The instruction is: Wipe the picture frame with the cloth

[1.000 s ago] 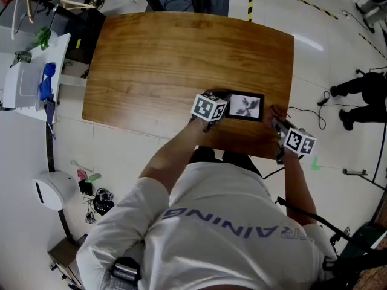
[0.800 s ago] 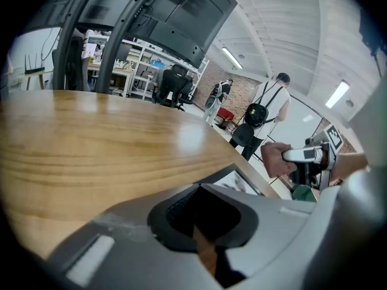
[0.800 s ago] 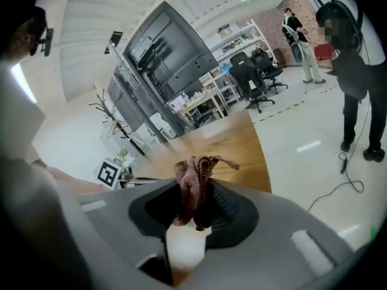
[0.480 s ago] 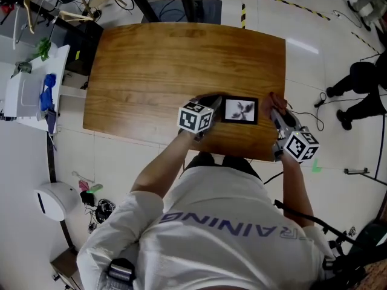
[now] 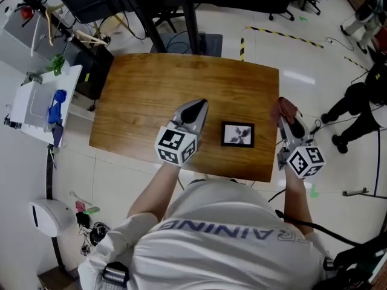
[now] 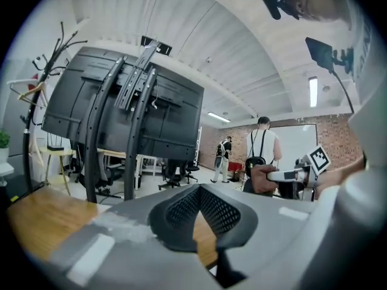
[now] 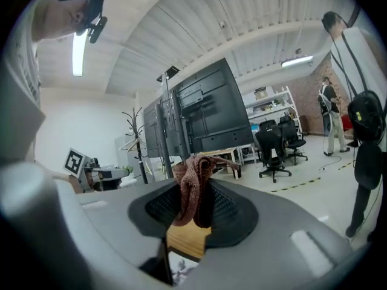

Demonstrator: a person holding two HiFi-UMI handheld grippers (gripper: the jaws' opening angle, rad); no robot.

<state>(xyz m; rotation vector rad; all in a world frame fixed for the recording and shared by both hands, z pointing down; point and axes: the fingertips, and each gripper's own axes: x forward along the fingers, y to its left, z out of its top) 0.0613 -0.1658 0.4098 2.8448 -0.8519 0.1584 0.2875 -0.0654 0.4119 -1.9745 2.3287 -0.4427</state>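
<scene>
The black picture frame (image 5: 237, 135) lies flat on the wooden table (image 5: 145, 95), near its front right part. My left gripper (image 5: 196, 106) hovers left of the frame, its jaws shut with nothing between them (image 6: 198, 189). My right gripper (image 5: 288, 121) is at the table's right edge, shut on a reddish-brown cloth (image 5: 284, 108). In the right gripper view the cloth (image 7: 193, 192) hangs bunched between the jaws, and a corner of the frame (image 7: 180, 272) shows below them. Both grippers are lifted and point level across the room.
A white side stand (image 5: 33, 104) with a blue item (image 5: 57, 98) is left of the table. A black post (image 5: 190, 11) rises behind the table. A person in black (image 5: 363, 98) stands on the floor at the right. Yellow-black tape (image 5: 242, 44) marks the floor.
My left gripper has come off the frame's left edge and moved left and up. My right gripper has lifted with the cloth. The frame stays flat on the table.
</scene>
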